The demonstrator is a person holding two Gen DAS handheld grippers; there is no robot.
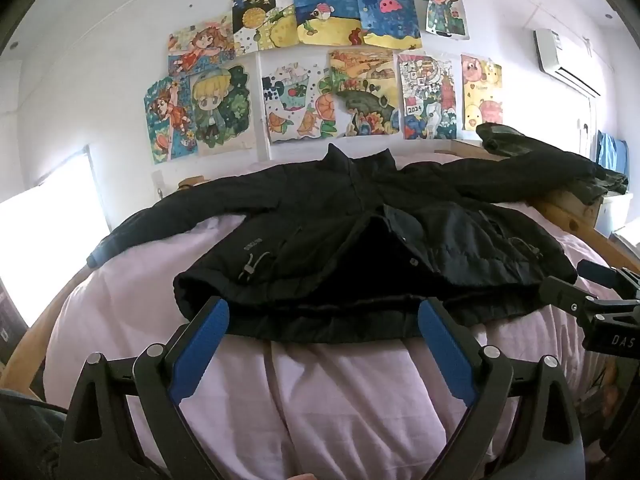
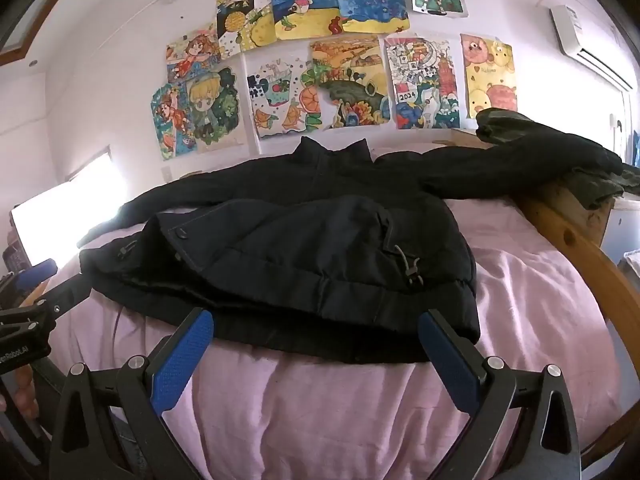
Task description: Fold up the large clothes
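While one black padded jacket point(image 1: 360, 236) lies front-up across a bed with a pink cover point(image 1: 340, 392), its collar points toward the far wall and both sleeves stretch outward, a flat layout that likely readies it for folding. One sleeve reaches the wooden bed frame point(image 2: 580, 236) beside the jacket, where a second dark garment point(image 2: 600, 184) is heaped. Two tools are present: the left hand-held gripper point(image 1: 324, 344) and the right hand-held gripper point(image 2: 316, 356) each hover just short of the jacket's near hem, jaws spread wide and released, grasping nothing. About eleven colourful drawings point(image 1: 320, 60) hang on the wall beyond the jacket.
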